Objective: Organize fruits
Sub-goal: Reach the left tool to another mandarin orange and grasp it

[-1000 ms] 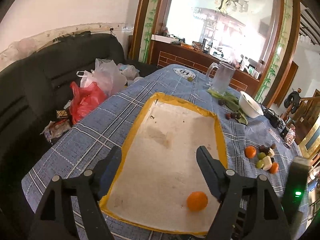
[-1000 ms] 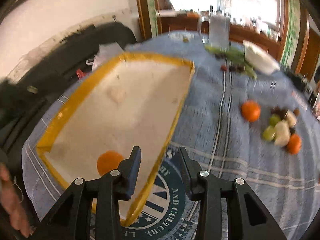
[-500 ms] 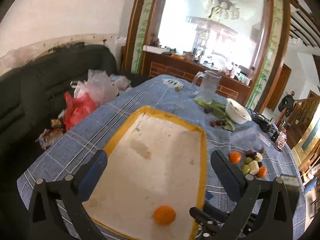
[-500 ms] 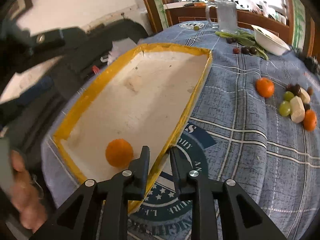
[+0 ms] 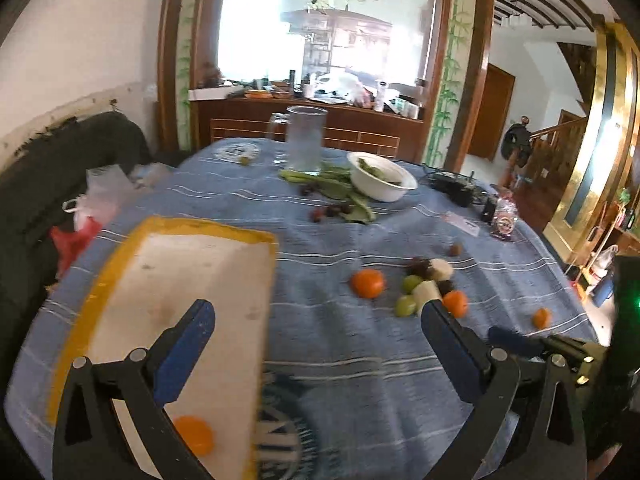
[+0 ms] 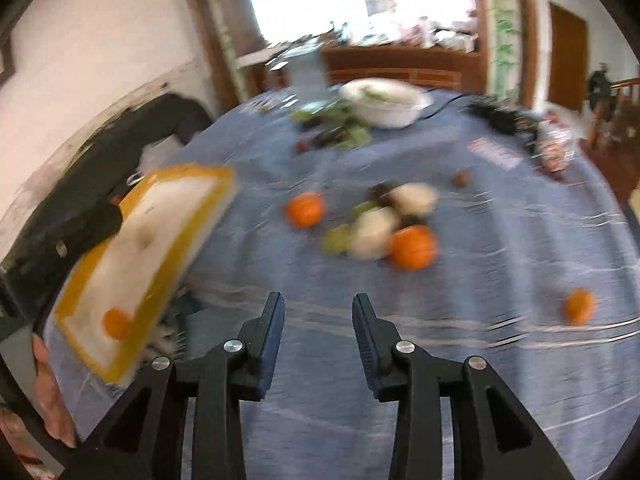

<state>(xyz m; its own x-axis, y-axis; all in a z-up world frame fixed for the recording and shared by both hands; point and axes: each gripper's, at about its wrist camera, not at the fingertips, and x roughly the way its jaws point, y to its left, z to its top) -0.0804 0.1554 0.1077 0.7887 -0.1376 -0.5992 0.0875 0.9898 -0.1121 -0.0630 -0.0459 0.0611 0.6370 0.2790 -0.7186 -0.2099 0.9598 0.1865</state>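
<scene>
Tray (image 5: 132, 280), yellow-rimmed with a white floor, is now seen at the lower left of the left wrist view rather than filling the middle of it, as it did a second ago; both views are swung toward the loose fruit on the blue tablecloth (image 5: 360, 360). One orange (image 5: 194, 434) is recorded inside the tray, at its near end, unchanged in place.

Left gripper (image 5: 316, 316) is noted with jaws spread wide and nothing between them; they have just been opening. Right gripper (image 6: 318, 310) is noted narrowly parted, jaws just opened from a closed stand, also empty; its pads are no longer at the tray's rim as they were half a second ago. Judgement: the first orange is delivered, and a second pickup from the pile is being set up.

Counts, largest to smallest, left wrist view:
- tray: one.
- glass jug (image 5: 302, 138): one, upper middle.
- white bowl (image 5: 382, 176): one, right of the jug, greens beside it.
- oranges outside the tray: three — one (image 5: 368, 283) left of the pile, one (image 5: 456, 303) at its right edge, one smaller (image 5: 542, 317) well apart at the right.
- white pieces (image 5: 428, 290): two, in the pile.
- green grapes (image 5: 406, 305): two, touching the white pieces.
- dark small fruits: count cannot be told, too small.

Right wrist view is motion-blurred.
</scene>
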